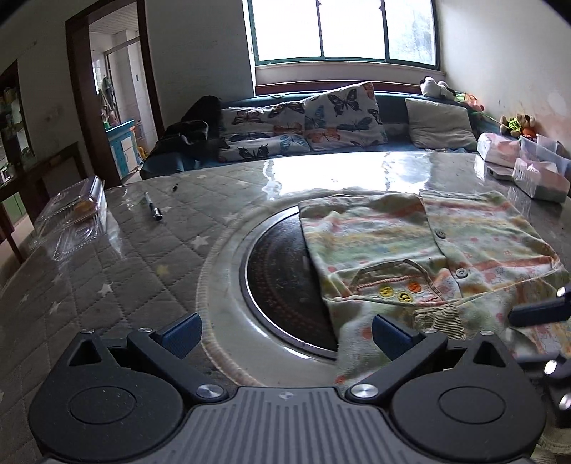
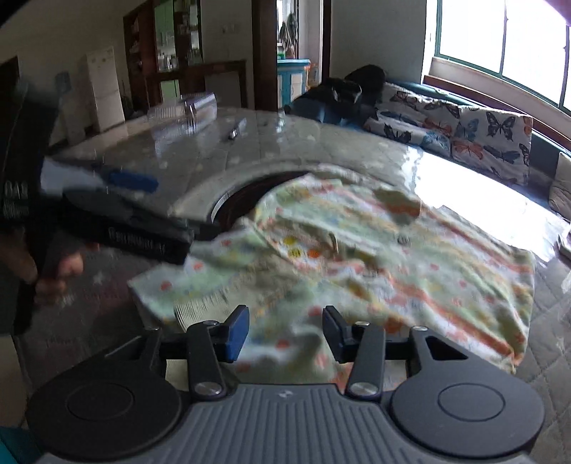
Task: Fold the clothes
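Left wrist view: both grippers' jaws spread, empty, at the shirt's [image 1: 428,257] near edge.

A home living room: a sofa [image 1: 357,142] with butterfly cushions [image 1: 342,114] lies at twelve o'clock beneath a window [image 1: 342,30], soft toys [image 1: 517,125] at two o'clock.

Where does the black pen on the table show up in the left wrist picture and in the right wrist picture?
Left wrist view: the black pen lies on the quilted table cover at left of centre, beside the clear plastic box.
Right wrist view: the pen is a small blurred streak at top centre, far across the table.
Shared landmark: the round black hob, partly under the patterned garment.
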### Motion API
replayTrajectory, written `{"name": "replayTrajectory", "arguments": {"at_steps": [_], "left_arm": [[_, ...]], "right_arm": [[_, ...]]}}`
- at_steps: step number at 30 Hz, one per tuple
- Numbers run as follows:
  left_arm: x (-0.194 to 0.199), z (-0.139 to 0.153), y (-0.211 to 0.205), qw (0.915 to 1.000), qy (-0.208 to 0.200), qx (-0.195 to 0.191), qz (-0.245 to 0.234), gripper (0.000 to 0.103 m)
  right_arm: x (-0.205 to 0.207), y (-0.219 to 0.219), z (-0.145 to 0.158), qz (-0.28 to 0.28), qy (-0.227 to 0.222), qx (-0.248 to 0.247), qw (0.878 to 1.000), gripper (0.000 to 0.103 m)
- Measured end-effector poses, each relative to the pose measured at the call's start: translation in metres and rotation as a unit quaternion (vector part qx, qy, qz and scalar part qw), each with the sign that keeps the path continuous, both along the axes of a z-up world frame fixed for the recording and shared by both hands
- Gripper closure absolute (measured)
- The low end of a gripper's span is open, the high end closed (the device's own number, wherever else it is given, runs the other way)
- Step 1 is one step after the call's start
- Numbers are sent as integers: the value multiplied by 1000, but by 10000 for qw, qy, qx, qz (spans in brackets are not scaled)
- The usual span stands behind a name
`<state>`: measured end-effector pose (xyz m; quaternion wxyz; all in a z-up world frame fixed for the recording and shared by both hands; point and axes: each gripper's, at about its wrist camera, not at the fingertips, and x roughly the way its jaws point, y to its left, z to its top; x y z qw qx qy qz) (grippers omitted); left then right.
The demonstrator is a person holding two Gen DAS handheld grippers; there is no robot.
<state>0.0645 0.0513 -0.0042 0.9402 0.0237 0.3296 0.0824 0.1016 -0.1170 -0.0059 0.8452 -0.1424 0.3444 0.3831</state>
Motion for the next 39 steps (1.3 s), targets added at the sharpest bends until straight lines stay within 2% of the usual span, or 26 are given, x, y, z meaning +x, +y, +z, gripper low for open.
{"name": "replayTrajectory", "arguments": {"at_steps": [3,9,12,14,15,17,20,25,30,32,35,39], "left_arm": [[-1,0,3,10000,-1,-66,63,0],[-5,-2,10,9998,1,-161,145,0],[-7,-3,15,9996,14,-181,206,0],[-8,-4,19,9994,15,-217,264,0],[-9,-4,20,9993,16,-240,292,0],[-11,-4,23,9991,7,-291,324,0],[-13,-4,24,9989,-20,-337,322,0],[-15,0,25,9987,-107,-404,292,0],[-14,0,26,9984,-116,-444,322,0],[-13,0,26,9985,-112,-434,327,0],[-15,3,25,9987,-138,-402,267,0],[-16,11,13,9986,-255,-460,48,0]], "right_arm": [[5,9,5,93,96,139,9998,57],[8,37,-9,323,494,117,9982,57],[2,47,-13,366,425,-47,9984,58],[0,50,-14,375,366,-149,9985,72],[-1,50,-15,374,335,-204,9985,75],[-2,49,-14,331,318,-224,9987,90],[1,45,-7,180,297,-109,9993,98],[8,37,15,8,160,386,9991,99],[17,49,-4,120,514,243,9983,94],[19,44,-3,96,595,354,9976,92],[20,22,15,-33,410,564,9976,88],[20,-1,20,-259,217,305,9990,85]]}}
